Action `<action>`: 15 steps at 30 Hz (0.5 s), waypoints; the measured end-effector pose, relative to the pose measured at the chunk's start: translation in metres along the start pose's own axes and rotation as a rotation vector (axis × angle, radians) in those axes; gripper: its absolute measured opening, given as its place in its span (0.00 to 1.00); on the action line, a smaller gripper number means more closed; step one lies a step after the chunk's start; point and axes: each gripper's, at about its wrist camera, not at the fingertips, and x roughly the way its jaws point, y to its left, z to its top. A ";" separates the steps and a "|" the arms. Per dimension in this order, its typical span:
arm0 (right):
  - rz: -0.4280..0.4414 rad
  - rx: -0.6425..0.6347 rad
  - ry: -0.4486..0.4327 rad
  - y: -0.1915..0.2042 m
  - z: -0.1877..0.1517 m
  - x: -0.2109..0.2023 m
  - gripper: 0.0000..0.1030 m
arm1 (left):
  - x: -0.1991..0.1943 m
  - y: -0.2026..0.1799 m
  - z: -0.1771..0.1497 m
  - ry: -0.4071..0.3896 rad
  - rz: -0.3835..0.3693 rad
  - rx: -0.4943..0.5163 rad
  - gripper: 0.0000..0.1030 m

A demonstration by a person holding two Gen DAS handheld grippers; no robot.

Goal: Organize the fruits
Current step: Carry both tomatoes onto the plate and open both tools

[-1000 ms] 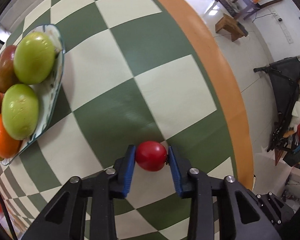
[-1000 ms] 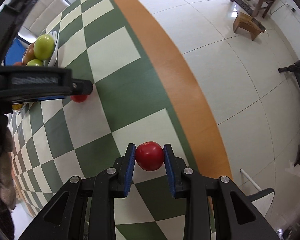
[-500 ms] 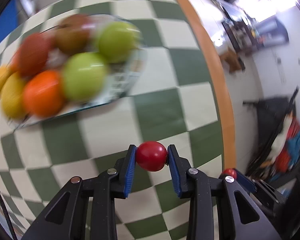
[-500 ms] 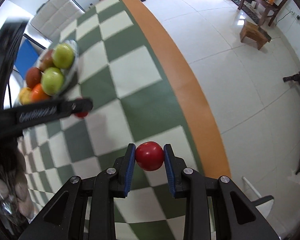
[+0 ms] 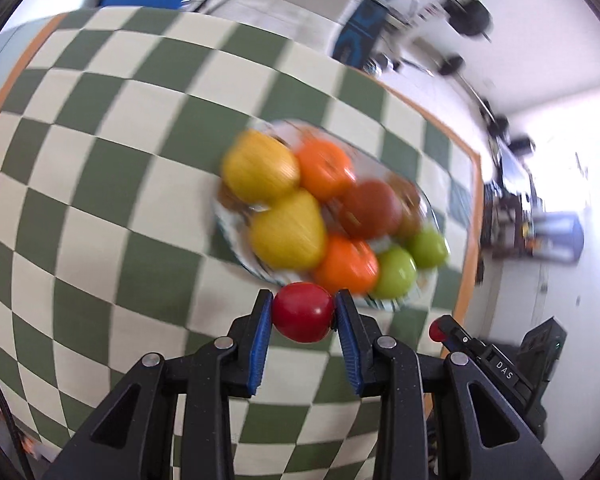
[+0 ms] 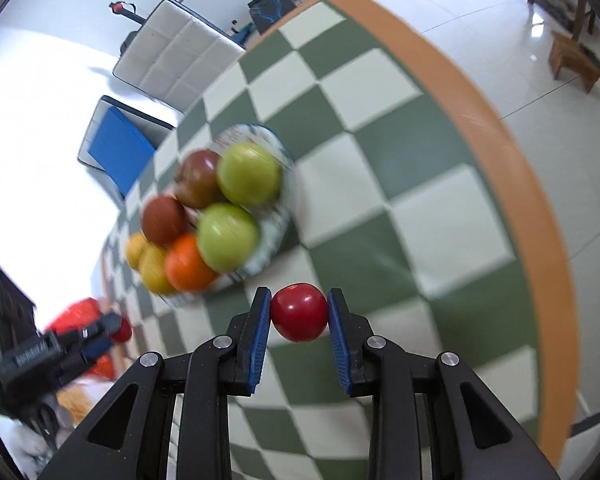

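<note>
Two grippers (image 5: pixel 303 314) (image 6: pixel 299 312); two red tomatoes (image 5: pixel 303 312) (image 6: pixel 299 312); one plate (image 6: pixel 274 236); two green apples (image 6: pixel 227 238); two oranges (image 5: pixel 325 168); two yellow pears (image 5: pixel 288 232).

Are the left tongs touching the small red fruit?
Touching. The left wrist view shows both blue pads of the left tongs pressed on the red fruit.

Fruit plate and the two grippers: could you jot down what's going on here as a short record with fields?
Surface: green-and-cream checked tablecloth with an orange border
Plate: patterned plate piled with fruit
Fruit on plate: two green apples, two oranges, two yellow fruits, two dark reddish-brown fruits
Left gripper: shut on a small red round fruit, near the plate's edge
Right gripper: shut on another small red round fruit, beside the plate
Picture quality: plate blurred
</note>
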 end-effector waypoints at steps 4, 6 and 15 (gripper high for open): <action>0.031 0.030 0.015 0.020 0.029 0.031 0.30 | 0.014 0.024 0.026 0.007 -0.012 -0.103 0.28; 0.025 0.031 0.022 0.027 0.038 0.042 0.30 | 0.025 0.034 0.037 0.026 -0.032 -0.156 0.28; -0.051 -0.013 0.050 0.051 0.056 0.072 0.30 | 0.054 0.060 0.055 0.081 -0.096 -0.281 0.30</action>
